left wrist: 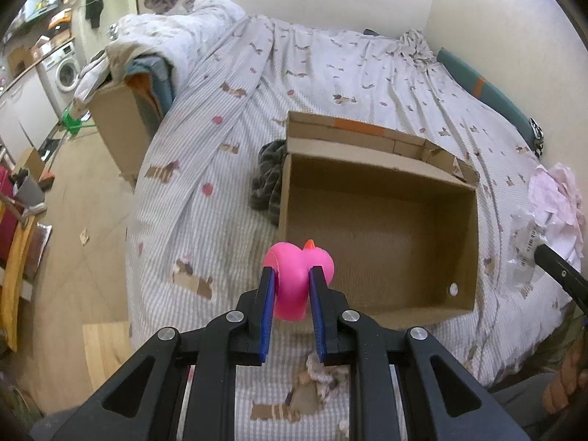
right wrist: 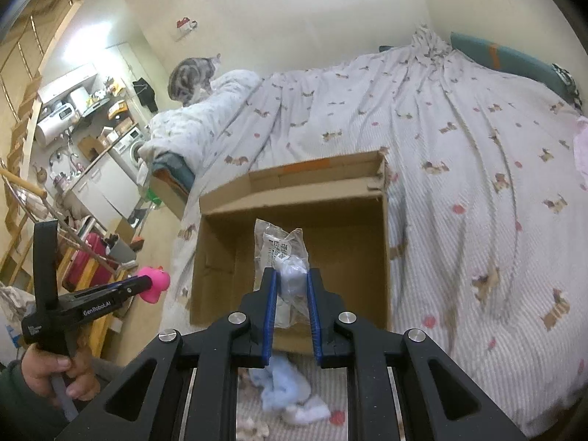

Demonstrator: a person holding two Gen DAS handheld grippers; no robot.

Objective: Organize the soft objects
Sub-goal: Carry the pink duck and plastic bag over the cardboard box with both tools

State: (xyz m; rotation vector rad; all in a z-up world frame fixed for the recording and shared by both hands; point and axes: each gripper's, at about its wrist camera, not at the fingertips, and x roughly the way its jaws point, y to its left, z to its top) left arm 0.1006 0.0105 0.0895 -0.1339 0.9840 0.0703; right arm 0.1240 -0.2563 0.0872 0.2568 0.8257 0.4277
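Left gripper (left wrist: 291, 278) is clamped on a pink rubber duck (left wrist: 299, 275), held just short of the near wall of the open cardboard box (left wrist: 378, 305) on the bed (left wrist: 386, 84). Right gripper (right wrist: 291, 282) pinches a clear plastic packet (right wrist: 284, 257) in front of the same box. Both items look mid-carry; the next move, I judge, means reaching over the rim before letting go.
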